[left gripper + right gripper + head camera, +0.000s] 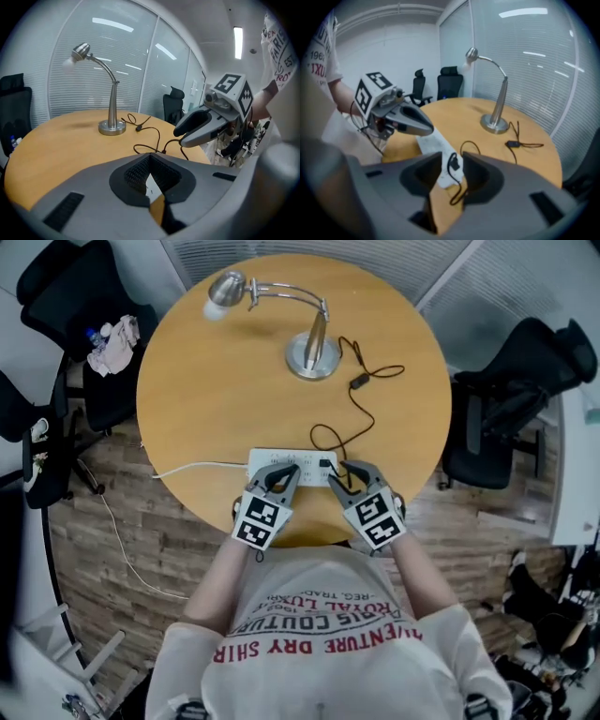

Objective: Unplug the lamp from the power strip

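A white power strip (pixel 267 461) lies at the near edge of the round wooden table (pixel 206 399). The black plug (pixel 325 465) of the silver desk lamp (pixel 314 345) sits in the strip's right end, and its black cord (pixel 361 413) runs past an inline switch (pixel 358 382) to the lamp base. My right gripper (pixel 342 471) is open, its jaws either side of the plug (pixel 453 164) with gaps showing. My left gripper (pixel 284 472) is shut, tips on the power strip (pixel 151 185), nothing between the pads.
The strip's white cable (pixel 192 466) runs left off the table to the wooden floor. Black office chairs stand at the right (pixel 520 381) and at the left (pixel 80 306), the left one bearing a cloth and a bottle. The table edge lies right under both grippers.
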Demonstrator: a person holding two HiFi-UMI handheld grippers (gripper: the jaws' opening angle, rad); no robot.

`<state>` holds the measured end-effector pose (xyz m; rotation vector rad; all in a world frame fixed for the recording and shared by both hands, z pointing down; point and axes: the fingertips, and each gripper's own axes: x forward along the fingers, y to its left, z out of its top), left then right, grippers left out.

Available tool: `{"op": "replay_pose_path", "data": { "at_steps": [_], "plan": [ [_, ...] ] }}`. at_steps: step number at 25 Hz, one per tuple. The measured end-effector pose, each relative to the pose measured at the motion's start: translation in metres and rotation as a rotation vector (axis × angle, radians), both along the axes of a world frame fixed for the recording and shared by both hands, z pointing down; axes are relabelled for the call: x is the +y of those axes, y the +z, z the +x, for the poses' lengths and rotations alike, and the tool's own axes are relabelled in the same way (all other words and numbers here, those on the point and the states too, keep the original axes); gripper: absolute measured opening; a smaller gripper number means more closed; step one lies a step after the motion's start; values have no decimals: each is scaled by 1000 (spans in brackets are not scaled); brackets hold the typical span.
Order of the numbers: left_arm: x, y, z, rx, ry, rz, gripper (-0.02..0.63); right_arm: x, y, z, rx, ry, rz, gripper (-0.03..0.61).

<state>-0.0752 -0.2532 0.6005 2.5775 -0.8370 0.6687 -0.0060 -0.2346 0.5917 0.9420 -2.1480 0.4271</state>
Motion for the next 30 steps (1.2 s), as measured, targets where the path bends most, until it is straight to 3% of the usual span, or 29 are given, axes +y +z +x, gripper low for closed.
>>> {"op": "replay_pose_path", "data": {
  "at_steps": [5, 8, 16, 20, 25, 30],
  "plan": [
    [-3, 50, 10, -66, 87, -66, 28, -3, 32, 0, 206, -105, -47, 163],
    [-5, 61, 17, -75, 124, -73, 28, -9, 50, 0, 280, -163, -94, 161],
    [8, 82, 27, -264, 275, -87, 28, -11, 74, -6, 362, -249, -208, 146],
    [10, 84, 28, -264, 307, -101, 28, -8, 85, -8, 399, -312, -220, 95],
    [10, 85, 30, -261, 344, -132, 28, -9, 88, -11, 450, -413, -198, 92],
    [9, 85, 29, -260, 343, -144, 28, -9, 88, -11, 438, -482, -203, 81]
  ]
}}
